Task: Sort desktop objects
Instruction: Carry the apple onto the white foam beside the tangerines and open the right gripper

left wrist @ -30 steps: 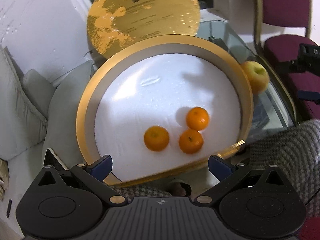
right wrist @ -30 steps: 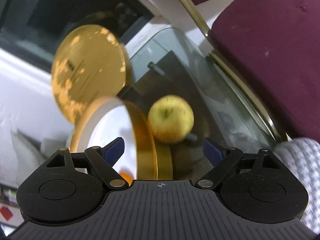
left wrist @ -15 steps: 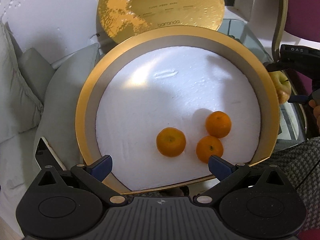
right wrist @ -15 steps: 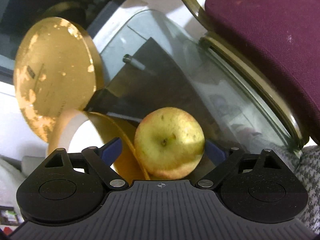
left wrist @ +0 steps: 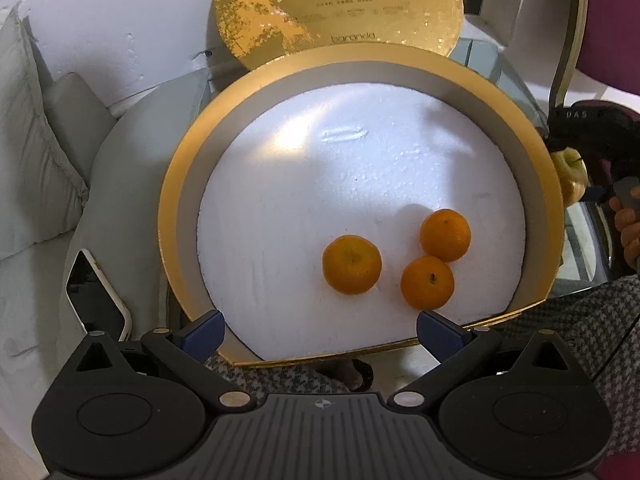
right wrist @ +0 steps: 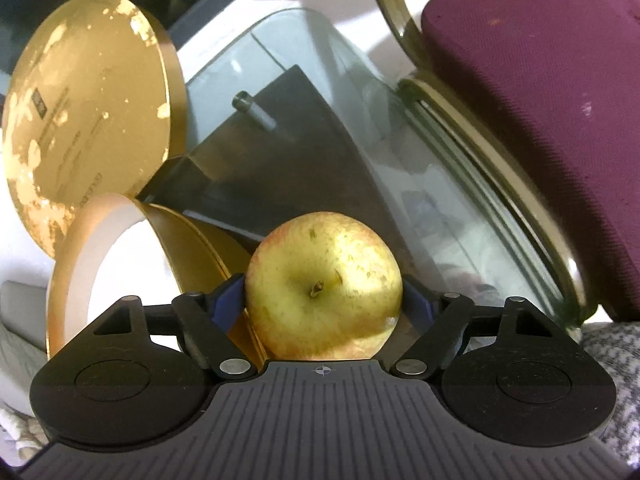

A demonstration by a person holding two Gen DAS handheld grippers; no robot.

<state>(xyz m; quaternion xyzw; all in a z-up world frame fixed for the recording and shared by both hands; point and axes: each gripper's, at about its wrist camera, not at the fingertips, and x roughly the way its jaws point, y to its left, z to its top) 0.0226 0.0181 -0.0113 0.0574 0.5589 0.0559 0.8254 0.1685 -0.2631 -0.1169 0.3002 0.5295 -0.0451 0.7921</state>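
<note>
Glass table (right wrist: 360, 128), one: round top with a metal rim, bearing the box and the apple; a dark red chair (right wrist: 540, 100) stands at its far right.

Round gold box (left wrist: 176, 216), one: open, its floor lined with white foam. It takes up most of the left wrist view and sits at the table's left edge, apparently as the bin for the fruit.

Gold lid (left wrist: 340, 8), one: propped upright behind the box on the far side, most likely to leave the opening free.

Left gripper (left wrist: 320, 330), one: held over the near rim of the box, fingers wide apart and holding nothing. It seems to wait or watch rather than work.

Right gripper (right wrist: 322, 306), one: its blue pads are clamped on the two sides of the apple. In the left wrist view it shows at the far right, with the person's fingers (left wrist: 628, 232) on the handle.

Apple (right wrist: 324, 284), one: yellow-green with a reddish blush, stem towards the camera, gripped just outside the box's right wall. Whether it rests on the glass or is lifted clear cannot be told. Judged by its grip, it is bound for the box.

Oranges, three: small, lying in the near right part of the box; left one (left wrist: 352, 264) apart, near one (left wrist: 427, 282) and far one (left wrist: 445, 235) touching.

Phone (left wrist: 96, 292), one: white-edged, on the grey cushion to the near left.
</note>
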